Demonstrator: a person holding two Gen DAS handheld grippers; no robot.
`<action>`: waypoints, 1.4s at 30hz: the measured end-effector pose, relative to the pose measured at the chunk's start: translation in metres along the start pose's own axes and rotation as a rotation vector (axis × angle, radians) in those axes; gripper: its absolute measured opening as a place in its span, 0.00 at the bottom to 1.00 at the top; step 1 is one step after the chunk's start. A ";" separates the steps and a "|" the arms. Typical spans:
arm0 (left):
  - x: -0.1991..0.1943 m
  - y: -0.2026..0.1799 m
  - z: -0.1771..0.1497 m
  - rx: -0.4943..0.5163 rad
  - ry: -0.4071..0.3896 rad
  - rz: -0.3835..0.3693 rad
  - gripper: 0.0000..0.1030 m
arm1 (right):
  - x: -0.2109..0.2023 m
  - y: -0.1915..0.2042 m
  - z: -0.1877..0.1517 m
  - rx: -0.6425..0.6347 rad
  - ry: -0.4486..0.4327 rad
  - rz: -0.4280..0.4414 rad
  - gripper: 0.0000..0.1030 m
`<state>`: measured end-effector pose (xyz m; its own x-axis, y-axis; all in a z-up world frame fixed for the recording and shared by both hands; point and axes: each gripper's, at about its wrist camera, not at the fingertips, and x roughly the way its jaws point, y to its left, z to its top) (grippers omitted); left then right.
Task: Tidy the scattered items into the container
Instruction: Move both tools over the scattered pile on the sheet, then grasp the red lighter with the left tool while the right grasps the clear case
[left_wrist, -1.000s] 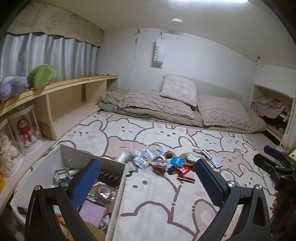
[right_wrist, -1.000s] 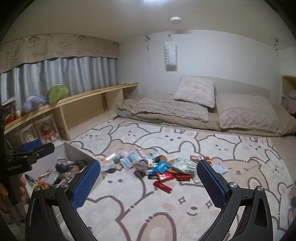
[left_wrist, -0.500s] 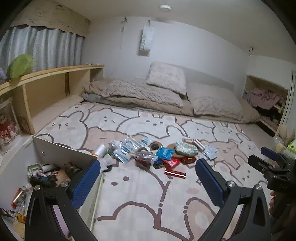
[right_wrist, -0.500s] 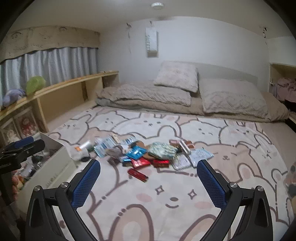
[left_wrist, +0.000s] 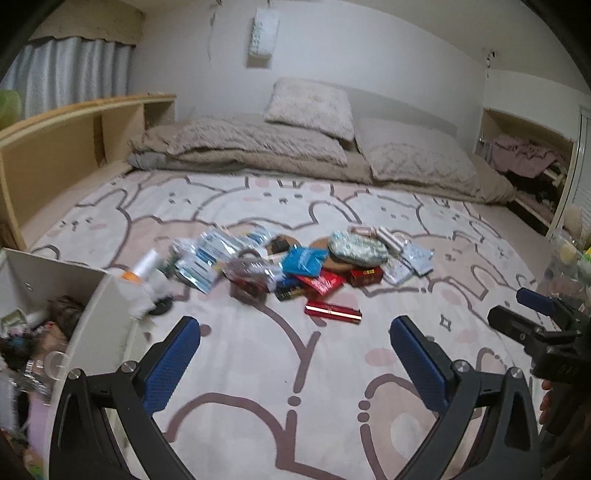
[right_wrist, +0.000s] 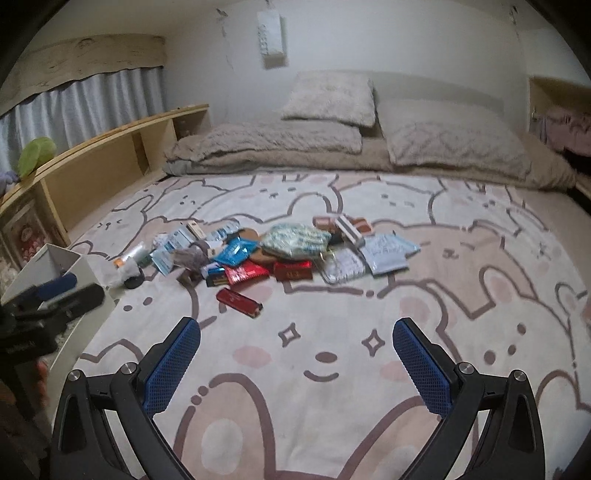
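Left tool (left_wrist: 295, 350) and right tool (right_wrist: 295, 350) both spread wide and empty, held above the patterned rug (right_wrist: 461, 295), short of the clutter.

Scattered items (right_wrist: 280, 251) heaped together mid-rug: blue packet (left_wrist: 304, 260), red packet (left_wrist: 325, 282), small red box (right_wrist: 293, 271), patterned pouch (right_wrist: 295, 238), clear sachets (left_wrist: 207, 258), small white bottle (left_wrist: 142, 267). Red lighter (right_wrist: 239, 297) lying apart from the heap on its near side, closest to both tools.

Container (left_wrist: 85, 332), a white box at the left edge of the rug, already partly filled; bottle and a crumpled tissue (left_wrist: 146, 299) just beside its wall.

Risks, judged from this layout:
- flat, slippery packets overlapping, so closing on one likely to drag or lift a neighbour;
- thin lighter flush on soft pile, prone to skid or tip out of the pads if pinched off-centre;
- both tools aimed at the same heap, hence possible collision;
- container wall near the left tool, so a low carry liable to knock it.
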<state>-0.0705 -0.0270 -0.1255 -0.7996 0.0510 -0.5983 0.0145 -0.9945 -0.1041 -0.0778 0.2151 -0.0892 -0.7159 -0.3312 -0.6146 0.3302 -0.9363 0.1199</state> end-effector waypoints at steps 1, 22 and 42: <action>0.006 -0.001 -0.002 0.000 0.010 -0.004 1.00 | 0.003 -0.003 -0.001 0.004 0.006 -0.003 1.00; 0.107 -0.036 -0.024 0.023 0.176 -0.052 1.00 | 0.100 -0.047 -0.020 -0.012 0.178 -0.143 1.00; 0.177 -0.043 -0.019 0.012 0.284 -0.030 1.00 | 0.167 -0.053 -0.020 -0.036 0.292 -0.067 1.00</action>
<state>-0.2012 0.0262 -0.2417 -0.5993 0.1025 -0.7939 -0.0151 -0.9930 -0.1168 -0.2028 0.2119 -0.2135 -0.5317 -0.2159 -0.8189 0.3130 -0.9486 0.0469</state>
